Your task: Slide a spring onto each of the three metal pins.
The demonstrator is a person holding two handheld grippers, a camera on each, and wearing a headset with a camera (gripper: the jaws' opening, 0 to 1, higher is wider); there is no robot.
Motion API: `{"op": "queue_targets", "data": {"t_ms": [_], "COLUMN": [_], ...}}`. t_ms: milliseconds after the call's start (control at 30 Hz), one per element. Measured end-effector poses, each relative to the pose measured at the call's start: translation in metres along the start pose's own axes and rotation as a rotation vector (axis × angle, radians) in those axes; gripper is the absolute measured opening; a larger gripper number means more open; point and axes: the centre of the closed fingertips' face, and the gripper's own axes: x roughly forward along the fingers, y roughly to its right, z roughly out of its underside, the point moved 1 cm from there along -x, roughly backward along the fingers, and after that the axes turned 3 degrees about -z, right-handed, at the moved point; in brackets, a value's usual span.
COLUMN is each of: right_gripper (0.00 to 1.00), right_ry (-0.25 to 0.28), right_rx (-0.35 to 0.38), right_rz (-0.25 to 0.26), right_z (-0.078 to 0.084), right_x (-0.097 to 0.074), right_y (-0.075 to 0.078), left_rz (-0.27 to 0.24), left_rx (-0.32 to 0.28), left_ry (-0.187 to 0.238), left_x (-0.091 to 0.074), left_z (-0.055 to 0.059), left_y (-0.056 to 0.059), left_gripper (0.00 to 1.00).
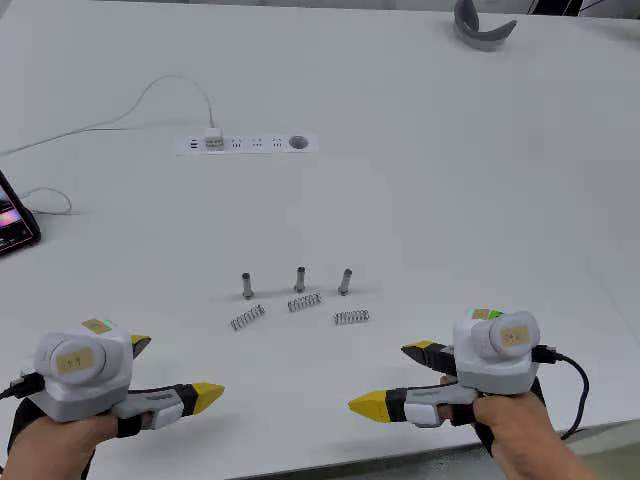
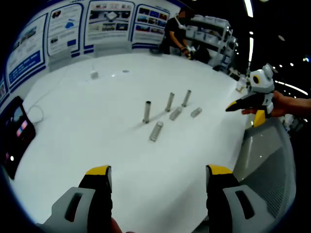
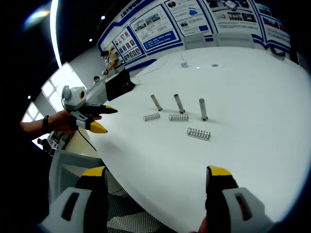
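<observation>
Three short metal pins stand upright in a row on the white table: left pin (image 1: 247, 285), middle pin (image 1: 300, 279), right pin (image 1: 345, 281). A loose spring lies flat just in front of each: left spring (image 1: 248, 317), middle spring (image 1: 304, 301), right spring (image 1: 351, 317). My left gripper (image 1: 175, 370) hovers near the front left, open and holding nothing, its jaws wide in its own view (image 2: 158, 171). My right gripper (image 1: 393, 378) is at the front right, also open and bare (image 3: 158, 171). Both sit well short of the pins (image 2: 169, 102) (image 3: 179, 103).
A white power strip (image 1: 247, 144) with a cable lies behind the pins. A device with a lit screen (image 1: 12, 225) sits at the left edge, a grey curved object (image 1: 482, 27) at the far right. The table's front edge runs just below the grippers.
</observation>
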Motion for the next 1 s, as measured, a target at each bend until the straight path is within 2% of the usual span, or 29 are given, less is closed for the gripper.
{"op": "queue_targets", "data": {"t_ms": [233,367,567,1000], "right_gripper": [0.84,0.84,0.84,0.85], "right_ry": [0.007,0.010,0.010,0.012], "right_rx": [0.003,0.005,0.009,0.018], "right_rz": [0.006,0.009,0.019,0.026], "right_z": [-0.003,-0.004,-0.004,-0.003], "right_x": [-0.002,-0.003,-0.007,-0.009], "right_y": [0.000,0.002,0.005,0.009], "left_rz": [0.025,0.044,0.066,0.085], "left_rx": [0.051,0.068,0.067,0.079], "left_ry": [-0.018,-0.018,-0.006,-0.025], "left_x": [0.016,0.025,0.036,0.057], "left_z": [-0.011,-0.018,-0.027,-0.031], "left_y": [0.004,0.002,0.006,0.002], "left_gripper": [0.79,0.79,0.77,0.75]}}
